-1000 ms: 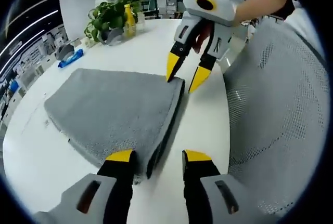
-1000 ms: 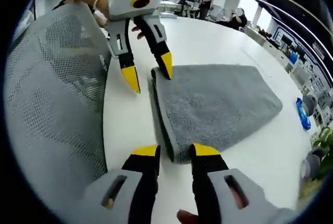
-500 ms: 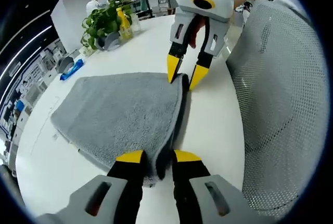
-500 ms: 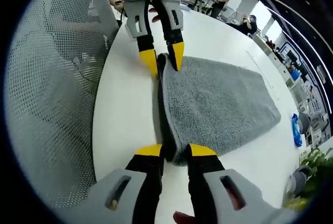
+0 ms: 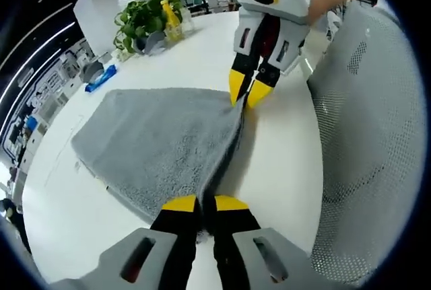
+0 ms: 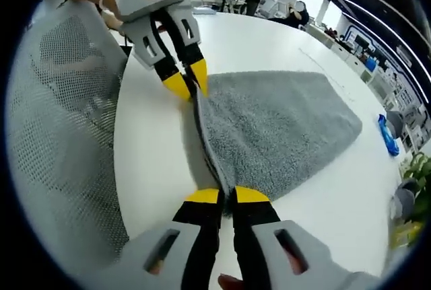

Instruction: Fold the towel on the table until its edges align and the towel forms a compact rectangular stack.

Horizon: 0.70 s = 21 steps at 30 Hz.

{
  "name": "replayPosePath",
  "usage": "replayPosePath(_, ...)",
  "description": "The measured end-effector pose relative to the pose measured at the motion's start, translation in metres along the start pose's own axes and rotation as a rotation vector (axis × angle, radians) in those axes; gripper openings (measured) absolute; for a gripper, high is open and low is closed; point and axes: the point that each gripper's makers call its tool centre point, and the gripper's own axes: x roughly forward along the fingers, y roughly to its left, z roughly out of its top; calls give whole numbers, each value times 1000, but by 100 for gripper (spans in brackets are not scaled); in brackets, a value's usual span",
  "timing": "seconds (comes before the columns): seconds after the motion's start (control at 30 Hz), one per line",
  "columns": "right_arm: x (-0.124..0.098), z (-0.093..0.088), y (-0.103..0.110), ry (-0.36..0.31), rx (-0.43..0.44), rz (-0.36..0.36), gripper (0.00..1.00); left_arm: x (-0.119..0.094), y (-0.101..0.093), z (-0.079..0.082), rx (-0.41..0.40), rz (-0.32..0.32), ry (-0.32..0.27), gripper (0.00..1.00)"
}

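1. Step in hand, as I judge it: both corners of the near edge are gripped, ready to start another fold. The grey towel (image 5: 158, 152) lies on the white table (image 5: 195, 61), already doubled by the look of its layered edge.
2. My left gripper (image 5: 197, 204) has its jaws clenched on the towel's near corner; the edge rises into a ridge between the yellow tips.
3. My right gripper (image 6: 227, 196) is likewise clamped on its corner. Across the towel, in the left gripper view, the same tool pinches the far end of that edge.
4. The pinched edge runs taut between the two grippers, lifted slightly off the table; the rest of the cloth lies flat.
5. Next move, my estimate: lift both corners together, carry them over to the opposite edge, keep the tension even so the edges line up.
6. Risk: uneven lift skews the stack.
7. Containers: a grey pot (image 5: 151, 42) holds a leafy plant (image 5: 141, 17); a yellow bottle (image 5: 170, 24) stands beside it, contents not discernible.
8. A mesh chair back (image 5: 357, 149) stands just beside the table.
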Motion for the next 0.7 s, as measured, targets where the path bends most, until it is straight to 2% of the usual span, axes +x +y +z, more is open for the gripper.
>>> replayPosePath(0.13,-12,8,-2,-20,27,7,3,-10,2,5,-17,-4,-10,7)
replayPosePath(0.27,-26,17,-4,-40,94,47,3,-23,4,16,-67,-14,-25,7)
replayPosePath(0.47,-48,31,-9,-67,126,62,3,-41,5,30,-47,-5,-32,7)
replayPosePath(0.7,-74,48,-12,-85,147,72,3,-66,9,49,-62,-3,-51,7)
